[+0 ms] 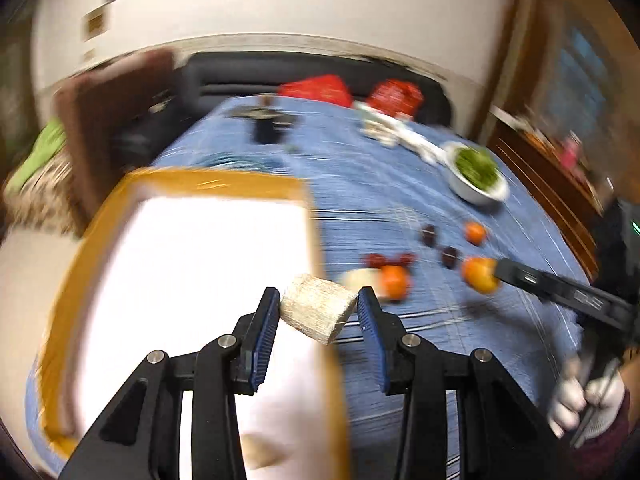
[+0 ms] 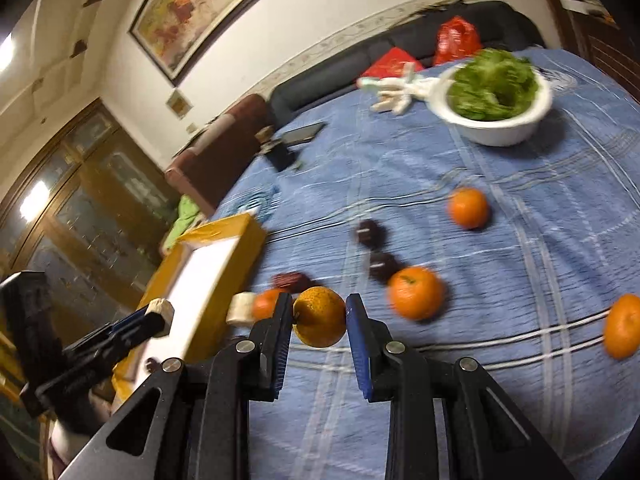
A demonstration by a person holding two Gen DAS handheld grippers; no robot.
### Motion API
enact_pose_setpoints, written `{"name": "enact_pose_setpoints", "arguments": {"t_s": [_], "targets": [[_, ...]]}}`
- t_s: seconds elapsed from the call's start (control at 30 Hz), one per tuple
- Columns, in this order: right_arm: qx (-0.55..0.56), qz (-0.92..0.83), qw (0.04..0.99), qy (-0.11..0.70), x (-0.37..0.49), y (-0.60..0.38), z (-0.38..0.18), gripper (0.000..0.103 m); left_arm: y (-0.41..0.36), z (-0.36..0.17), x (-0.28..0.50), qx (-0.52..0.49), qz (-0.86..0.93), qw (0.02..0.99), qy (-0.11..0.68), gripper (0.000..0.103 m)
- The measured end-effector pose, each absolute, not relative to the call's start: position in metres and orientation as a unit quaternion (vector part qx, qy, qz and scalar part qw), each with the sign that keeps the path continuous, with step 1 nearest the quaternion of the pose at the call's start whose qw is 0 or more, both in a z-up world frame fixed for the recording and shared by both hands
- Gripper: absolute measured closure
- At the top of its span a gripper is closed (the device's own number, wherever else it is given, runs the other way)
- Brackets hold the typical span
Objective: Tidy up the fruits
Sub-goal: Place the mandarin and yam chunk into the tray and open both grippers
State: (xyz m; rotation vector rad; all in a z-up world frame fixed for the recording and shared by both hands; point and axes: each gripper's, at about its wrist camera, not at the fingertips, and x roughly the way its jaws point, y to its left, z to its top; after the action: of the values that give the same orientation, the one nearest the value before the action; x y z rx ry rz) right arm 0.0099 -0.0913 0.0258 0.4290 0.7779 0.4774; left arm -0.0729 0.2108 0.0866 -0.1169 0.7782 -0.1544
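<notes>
a domestic room with a framed painting (image 2: 208, 8) on the wall; the work surface is a table (image 2: 460, 392) covered by a blue checked cloth, with a dark sofa behind it.

state. the left tongs (image 1: 318, 308) pinch a pale, fibrous cut block of fruit (image 1: 318, 308) above the near corner of the white-lined yellow cardboard box (image 1: 192, 184). the right tongs (image 2: 319, 314) pinch a round orange mandarin (image 2: 319, 318) just above the cloth. loose on the table: three more mandarins (image 2: 416, 293), (image 2: 469, 208), (image 2: 622, 326), two dark brown round fruits (image 2: 370, 234), a second pale block (image 2: 240, 309), and small red fruits (image 2: 292, 280).

hazards.
- the left view is heavily blurred. if the block is released while travelling, it is likely to strike the box rim or fall outside.
- the block is gripped across its corners, tilted; a loose hold may let it rotate out.
- the mandarin is round and smooth; the pads contact only its sides, so a sideways jolt may roll it free.
- both tongs converge on the same box. collision is probable if both enter together.

clearance.
- the box sits at the table edge nearest the left tongs; a push may slide it off.
- open cloth lies between the fruit cluster and the white bowl of green leaves (image 2: 496, 100).
- a phone (image 2: 302, 133) and white gloves (image 2: 394, 96) lie well apart, at the far side.
</notes>
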Motion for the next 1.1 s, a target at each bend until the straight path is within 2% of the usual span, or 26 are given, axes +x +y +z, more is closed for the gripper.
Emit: {"name": "enact_pose_setpoints", "arguments": {"t_s": [0.23, 0.47, 0.5, 0.6, 0.67, 0.7, 0.73, 1.0, 1.07, 1.1], "targets": [[0.159, 0.328, 0.843, 0.395, 0.001, 0.006, 0.049, 0.072, 0.291, 0.067, -0.086, -0.129, 0.022, 0.913, 0.387, 0.064], [0.087, 0.370, 0.811, 0.444, -0.006, 0.103, 0.021, 0.072, 0.316, 0.060, -0.098, -0.165, 0.029, 0.910, 0.380, 0.063], [0.081, 0.370, 0.809, 0.449, -0.005, 0.112, 0.017, 0.071, 0.318, 0.061, -0.100, -0.169, 0.028, 0.910, 0.377, 0.060], [0.067, 0.365, 0.810, 0.453, -0.002, 0.127, 0.011, 0.070, 0.327, 0.063, -0.107, -0.183, 0.028, 0.911, 0.369, 0.038], [0.060, 0.362, 0.814, 0.451, -0.001, 0.133, 0.010, 0.056, 0.331, 0.065, -0.110, -0.192, 0.030, 0.909, 0.368, 0.032], [0.059, 0.362, 0.816, 0.447, -0.003, 0.135, 0.011, 0.042, 0.333, 0.066, -0.112, -0.194, 0.030, 0.909, 0.368, 0.032], [0.058, 0.360, 0.821, 0.440, -0.005, 0.134, 0.014, 0.034, 0.333, 0.067, -0.113, -0.197, 0.031, 0.909, 0.367, 0.031], [0.075, 0.319, 0.859, 0.393, -0.016, 0.070, 0.045, 0.032, 0.325, 0.084, -0.123, -0.201, 0.016, 0.915, 0.349, 0.027], [0.065, 0.280, 0.883, 0.371, -0.023, 0.038, 0.052, 0.025, 0.318, 0.088, -0.125, -0.198, 0.006, 0.918, 0.342, 0.025], [0.060, 0.257, 0.895, 0.360, -0.027, 0.021, 0.055, 0.017, 0.312, 0.091, -0.125, -0.194, 0.000, 0.920, 0.340, 0.024]]}}
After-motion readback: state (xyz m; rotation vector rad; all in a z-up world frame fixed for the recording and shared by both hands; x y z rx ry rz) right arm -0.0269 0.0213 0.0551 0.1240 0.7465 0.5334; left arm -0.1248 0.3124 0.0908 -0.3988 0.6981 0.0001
